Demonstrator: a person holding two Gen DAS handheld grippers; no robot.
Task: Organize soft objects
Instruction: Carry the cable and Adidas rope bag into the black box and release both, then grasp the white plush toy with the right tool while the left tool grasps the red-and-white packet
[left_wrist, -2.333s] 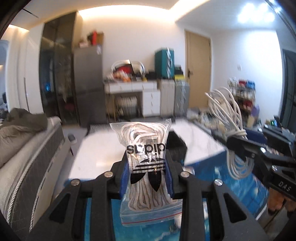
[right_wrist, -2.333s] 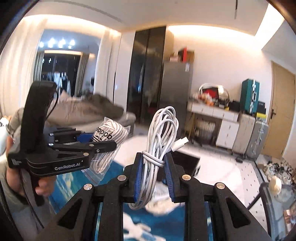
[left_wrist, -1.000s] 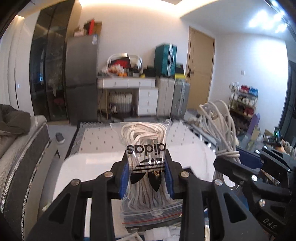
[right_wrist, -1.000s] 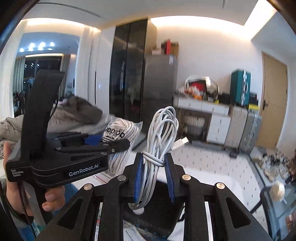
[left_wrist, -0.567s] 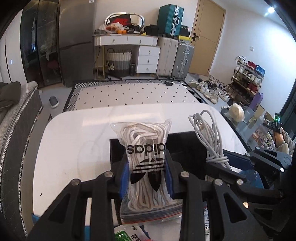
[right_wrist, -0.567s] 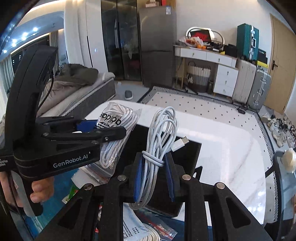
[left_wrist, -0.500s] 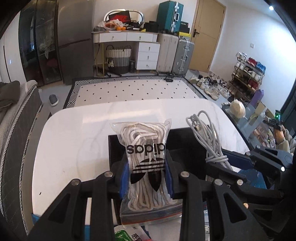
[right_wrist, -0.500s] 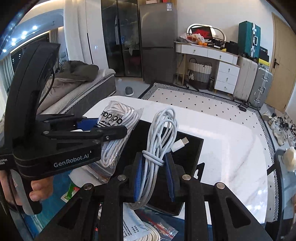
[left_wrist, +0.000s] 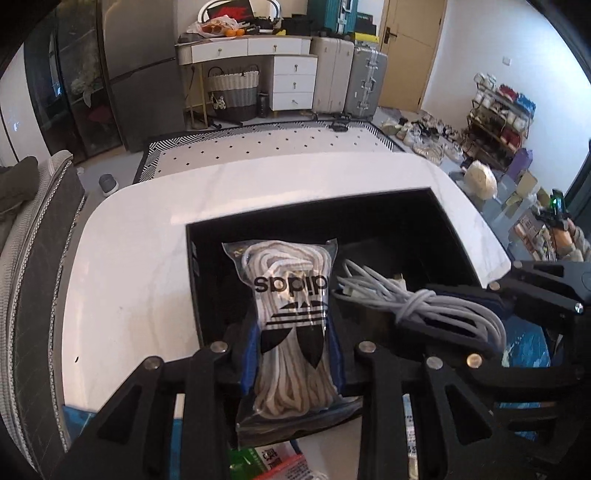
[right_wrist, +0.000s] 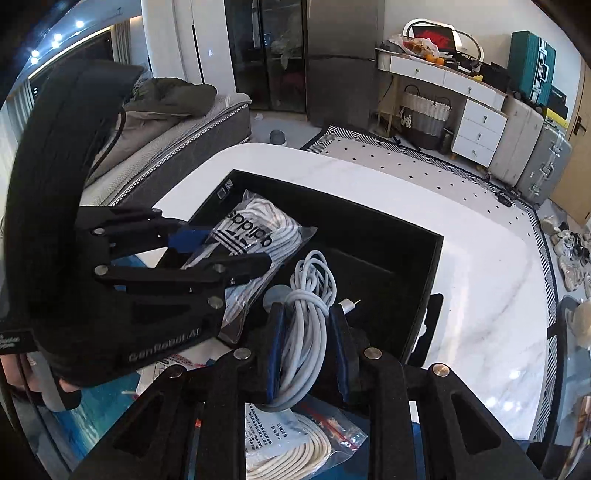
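Note:
My left gripper (left_wrist: 291, 332) is shut on a clear adidas bag of white laces (left_wrist: 291, 295), held over the open black box (left_wrist: 332, 206) on the white marble table (left_wrist: 122, 266). The bag also shows in the right wrist view (right_wrist: 251, 236), with the left gripper (right_wrist: 225, 254) at its left. My right gripper (right_wrist: 308, 332) is shut on a coiled white cable (right_wrist: 310, 295), low inside the box (right_wrist: 436, 258). In the left wrist view the cable (left_wrist: 413, 302) lies sideways just right of the bag, held by the right gripper (left_wrist: 454, 310).
Another bag of white cord (right_wrist: 303, 443) and printed packets (left_wrist: 273, 461) lie on the near table edge over blue sheeting (left_wrist: 528, 343). A bed (right_wrist: 177, 122) stands to the left; drawers and suitcases (left_wrist: 347, 85) stand at the far wall.
Both grippers have tipped down and lowered over the black box with their loads. The cable and the laces bag have moved from above the table into the box opening.

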